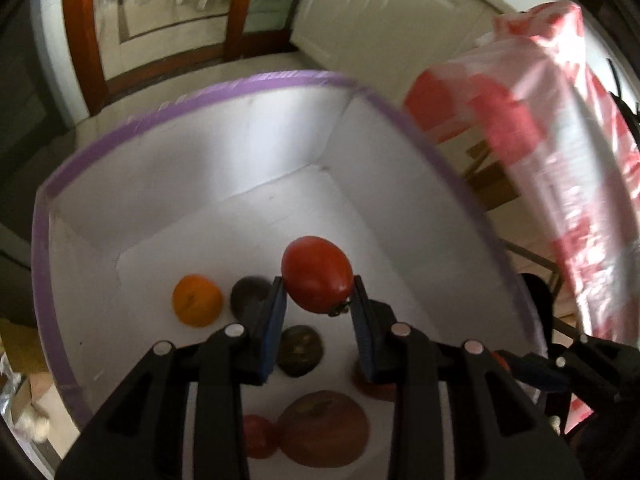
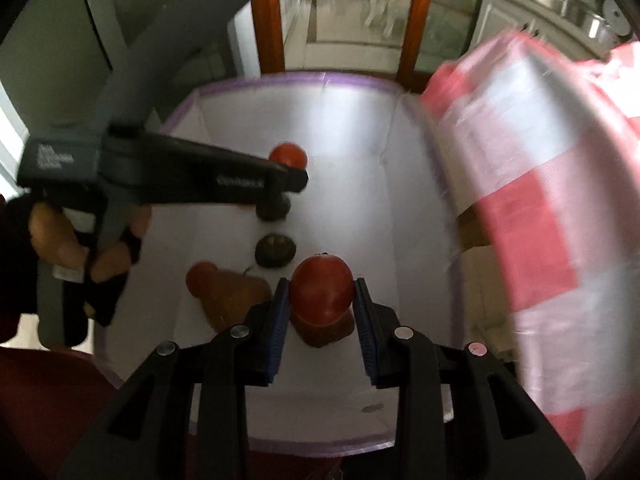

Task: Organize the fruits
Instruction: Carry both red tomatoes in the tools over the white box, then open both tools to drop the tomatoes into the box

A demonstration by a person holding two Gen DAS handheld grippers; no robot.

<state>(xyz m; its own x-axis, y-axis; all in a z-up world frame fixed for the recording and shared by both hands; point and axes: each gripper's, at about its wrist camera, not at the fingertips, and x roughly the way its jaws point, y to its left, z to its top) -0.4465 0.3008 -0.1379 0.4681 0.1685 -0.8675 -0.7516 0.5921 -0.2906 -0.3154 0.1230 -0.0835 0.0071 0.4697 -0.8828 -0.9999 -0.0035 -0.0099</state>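
Both grippers loaded over the white box point(image 1: 192, 184): left gripper point(image 1: 318, 300) clamps a tomato point(image 1: 317, 274), right gripper point(image 2: 320, 304) clamps another tomato point(image 2: 322, 294), both held above the floor. Orange point(image 1: 197, 300) and several darker fruits already inside. Looks mid-task; two drops pending, checkered bag point(image 2: 532, 200) contents unknown.

Our left gripper point(image 1: 318, 294) is black plastic with blue pads point(image 1: 276, 320) on its fingers and round silver screws along the linkage bars; our right gripper point(image 2: 320, 300) matches it; seen from the right wrist, the left tool carries a grey handle and small white lettering; our left hand point(image 2: 76, 248) shows bare skin under a black fingerless glove.
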